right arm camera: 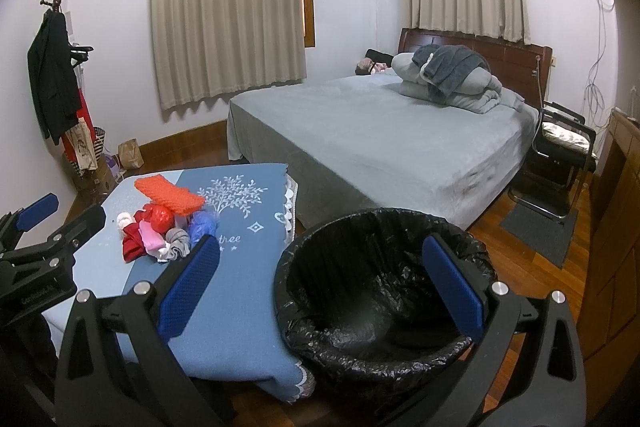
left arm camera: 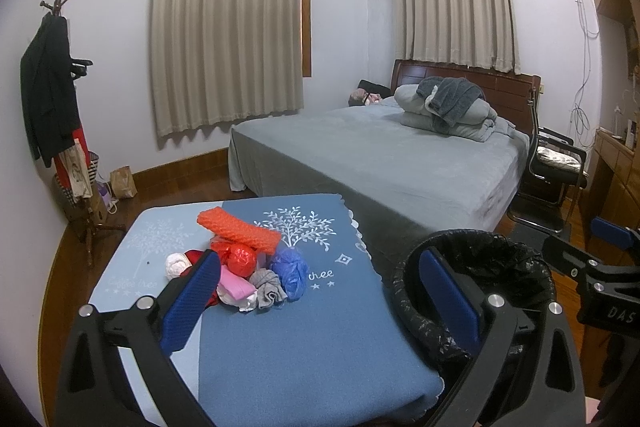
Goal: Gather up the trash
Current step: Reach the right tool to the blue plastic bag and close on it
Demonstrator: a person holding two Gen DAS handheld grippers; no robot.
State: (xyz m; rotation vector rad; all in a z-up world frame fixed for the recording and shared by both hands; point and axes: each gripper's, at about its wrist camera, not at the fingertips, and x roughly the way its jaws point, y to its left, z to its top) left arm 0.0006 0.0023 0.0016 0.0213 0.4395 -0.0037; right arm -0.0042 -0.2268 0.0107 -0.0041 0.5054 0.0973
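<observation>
A pile of crumpled trash (left arm camera: 244, 273) lies on a table with a blue cloth (left arm camera: 320, 327): an orange mesh piece (left arm camera: 238, 229), a red ball (left arm camera: 242, 259), a blue bag (left arm camera: 292, 271), pink, white and grey wads. The pile also shows in the right wrist view (right arm camera: 164, 231). A bin lined with a black bag (right arm camera: 380, 291) stands right of the table (right arm camera: 236, 307); it also shows in the left wrist view (left arm camera: 480, 267). My left gripper (left arm camera: 320, 301) is open and empty above the table, near the pile. My right gripper (right arm camera: 320, 283) is open and empty, over the bin's near rim.
A bed with a grey cover (left arm camera: 400, 163) stands behind the table, folded bedding at its head. A coat rack (left arm camera: 56, 87) stands at the left wall. A black chair (right arm camera: 560, 155) and a wooden cabinet (right arm camera: 616, 227) stand at the right.
</observation>
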